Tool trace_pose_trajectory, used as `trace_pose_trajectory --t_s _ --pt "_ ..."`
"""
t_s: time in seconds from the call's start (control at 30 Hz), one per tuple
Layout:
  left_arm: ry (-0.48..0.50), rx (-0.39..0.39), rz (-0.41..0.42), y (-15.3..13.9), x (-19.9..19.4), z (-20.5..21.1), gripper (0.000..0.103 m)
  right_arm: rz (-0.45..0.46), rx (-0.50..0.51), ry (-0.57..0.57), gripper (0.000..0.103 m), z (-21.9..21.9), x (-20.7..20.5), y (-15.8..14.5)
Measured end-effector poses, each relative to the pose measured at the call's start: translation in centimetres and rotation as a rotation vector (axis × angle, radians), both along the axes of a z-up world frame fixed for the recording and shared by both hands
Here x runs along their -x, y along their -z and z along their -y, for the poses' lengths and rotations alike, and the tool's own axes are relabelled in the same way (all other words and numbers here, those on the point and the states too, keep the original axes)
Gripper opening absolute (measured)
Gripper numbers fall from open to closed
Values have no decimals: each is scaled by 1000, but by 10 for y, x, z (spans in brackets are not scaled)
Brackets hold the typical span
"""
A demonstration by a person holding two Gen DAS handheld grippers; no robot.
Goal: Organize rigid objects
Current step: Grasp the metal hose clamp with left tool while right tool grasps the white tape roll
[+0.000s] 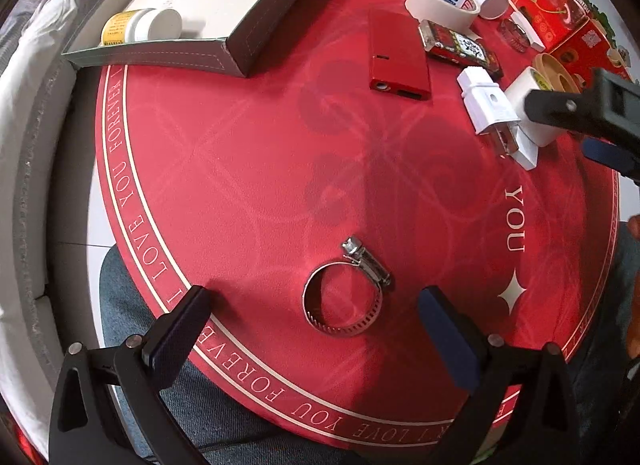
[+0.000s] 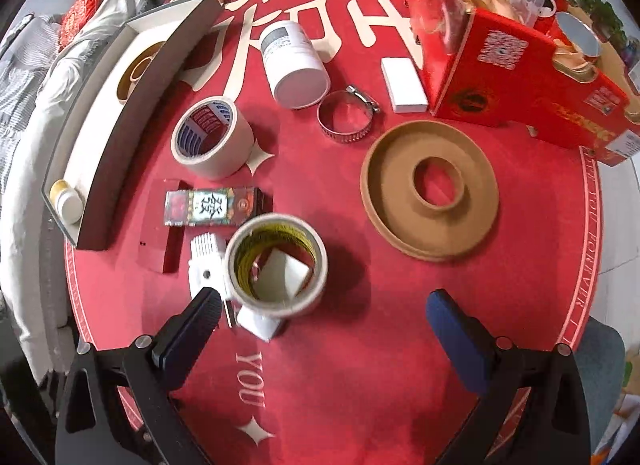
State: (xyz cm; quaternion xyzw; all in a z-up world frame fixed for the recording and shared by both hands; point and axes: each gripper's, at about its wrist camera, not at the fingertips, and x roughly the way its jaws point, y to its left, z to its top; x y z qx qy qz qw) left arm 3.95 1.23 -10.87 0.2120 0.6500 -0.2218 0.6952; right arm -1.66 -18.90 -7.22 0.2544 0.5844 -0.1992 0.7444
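Observation:
A metal hose clamp (image 1: 345, 294) lies on the red round mat (image 1: 240, 169), between the spread fingers of my open, empty left gripper (image 1: 316, 329). My right gripper (image 2: 320, 329) is open and empty; a white tape roll (image 2: 276, 263) stands just ahead of its left finger, leaning on a white plug (image 2: 206, 271). The right gripper also shows at the right edge of the left wrist view (image 1: 588, 113). A grey-walled tray (image 2: 120, 129) at the left holds a small yellow-labelled bottle (image 1: 140, 27) and a tan ring (image 2: 138, 69).
On the mat lie a red flat box (image 1: 398, 55), a masking tape roll (image 2: 212, 137), a white bottle (image 2: 294, 63), a second hose clamp (image 2: 346, 117), a printed card pack (image 2: 212, 207), a tan ring dish (image 2: 430, 191) and a white block (image 2: 402, 83). Red cartons (image 2: 520, 77) stand at the back right.

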Motion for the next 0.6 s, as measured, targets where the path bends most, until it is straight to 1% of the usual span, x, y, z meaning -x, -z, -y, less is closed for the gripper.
trace_pose_trajectory --t_s 0.13,0.2,0.23,0.27,0.3,0.33,0.37,0.4,0.43,0.47,0.5,0.57,0.6 --pt "-6 1 3 -1 3 3 103 -6 -14 -6 103 0 -9 10" --pt "-7 2 1 -3 5 6 101 -9 -25 -7 102 0 -13 15" --pt "-5 3 2 -4 8 8 98 -3 -30 -5 97 -1 -13 16" --pt "4 4 4 -6 10 9 95 9 -41 -4 96 0 -16 17" --pt "11 6 6 -7 11 10 93 14 -42 -8 91 1 -18 17" --pt "26 9 10 -10 14 13 87 23 -45 -18 84 0 -19 16" --pt "35 13 14 -11 17 14 79 32 -52 -31 80 -1 -21 15" --pt "48 17 21 -15 19 18 74 45 -67 -42 70 -3 -22 14" --pt "64 24 29 -18 22 21 58 56 -84 -48 59 -3 -23 13" --pt "78 29 37 -21 24 23 35 65 -99 -49 57 -4 -23 12" --pt "82 36 35 -23 25 23 36 60 -90 -44 51 -7 -29 10" --pt "72 46 20 -23 25 22 36 43 -44 -44 52 -7 -31 7" --pt "62 46 20 -24 24 21 36 51 -46 -42 52 -6 -30 5"
